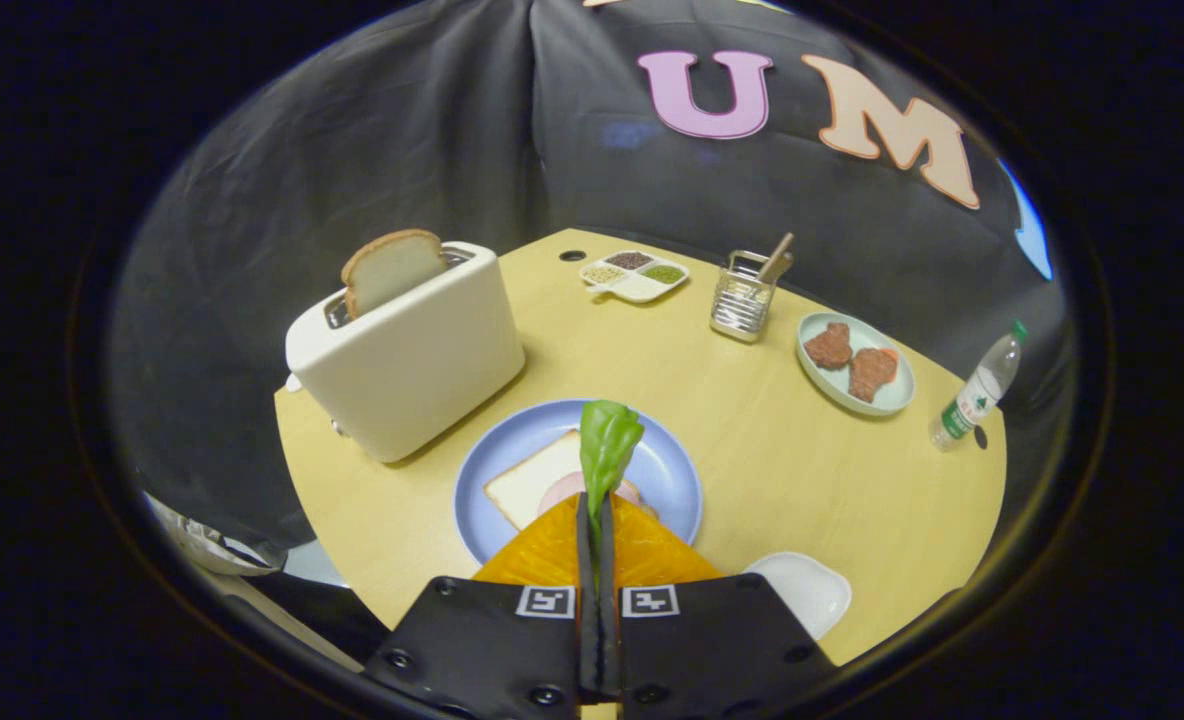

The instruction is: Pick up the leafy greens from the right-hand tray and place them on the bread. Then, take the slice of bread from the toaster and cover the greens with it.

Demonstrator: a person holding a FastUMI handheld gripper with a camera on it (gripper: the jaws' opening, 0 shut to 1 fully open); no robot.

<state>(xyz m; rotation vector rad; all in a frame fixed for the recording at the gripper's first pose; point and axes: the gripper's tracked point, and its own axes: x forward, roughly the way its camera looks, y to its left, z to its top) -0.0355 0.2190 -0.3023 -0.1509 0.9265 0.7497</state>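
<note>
- While the gripper [596, 520] is seen from its own camera, its two fingers are pressed together on the stem of the leafy greens [608, 445], which stand up between the fingertips
- The greens are held above a blue plate [674, 475] that lies on the tabletop [752, 450] just ahead of the fingers
- On the plate a slice of bread [532, 482] is laid flat, and a pale pink round slice [564, 490] is seen resting on it, partly hidden behind the fingers
- The leaf is seen against the plate and the pink slice; whether it touches them cannot be told
- Beyond the plate, towards the left, a white toaster [407, 365] is stood on the tabletop, and a second slice of bread [390, 268] is seen sticking upright out of its slot
- At the far side of the tabletop a small divided dish [636, 274] is placed, with dark, yellowish and green contents in its compartments
- To the right of that dish a metal holder [742, 300] is set, from which a wooden stick is leaning out
- Further right a pale green plate [897, 398] is seen carrying two brown pieces of meat [850, 360], side by side
- Near the right edge of the tabletop a clear plastic bottle [977, 392] with a green cap is stood, well apart from the blue plate
- Just beside the right finger a white tray [807, 590] is lying on the tabletop, its visible part bare
</note>
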